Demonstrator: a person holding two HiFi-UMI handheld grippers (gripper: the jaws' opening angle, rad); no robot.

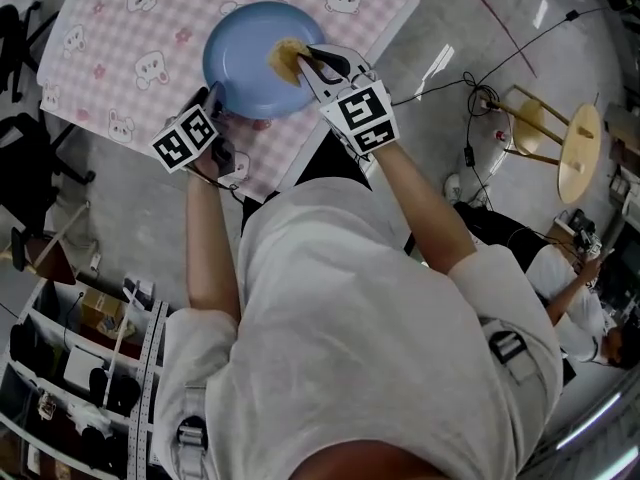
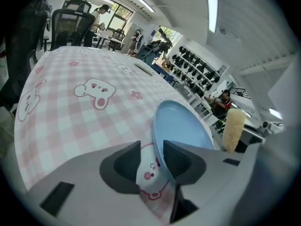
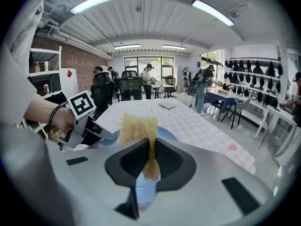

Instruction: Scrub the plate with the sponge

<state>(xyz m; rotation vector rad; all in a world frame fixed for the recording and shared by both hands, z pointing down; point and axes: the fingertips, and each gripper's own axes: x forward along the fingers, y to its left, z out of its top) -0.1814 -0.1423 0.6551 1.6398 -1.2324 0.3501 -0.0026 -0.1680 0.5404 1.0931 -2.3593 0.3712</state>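
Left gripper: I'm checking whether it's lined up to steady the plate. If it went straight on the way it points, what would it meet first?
The left gripper would most likely meet the near rim of the blue plate, which sits between its open jaws; the checked tablecloth lies below. Depth is uncertain.

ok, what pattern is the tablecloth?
Pink-and-white checked tablecloth with cartoon bunnies; best in left gripper view.

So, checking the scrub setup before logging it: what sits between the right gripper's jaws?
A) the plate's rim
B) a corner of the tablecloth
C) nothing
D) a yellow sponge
D: the right gripper view shows the right gripper pinched on the yellow sponge, over the blue plate.
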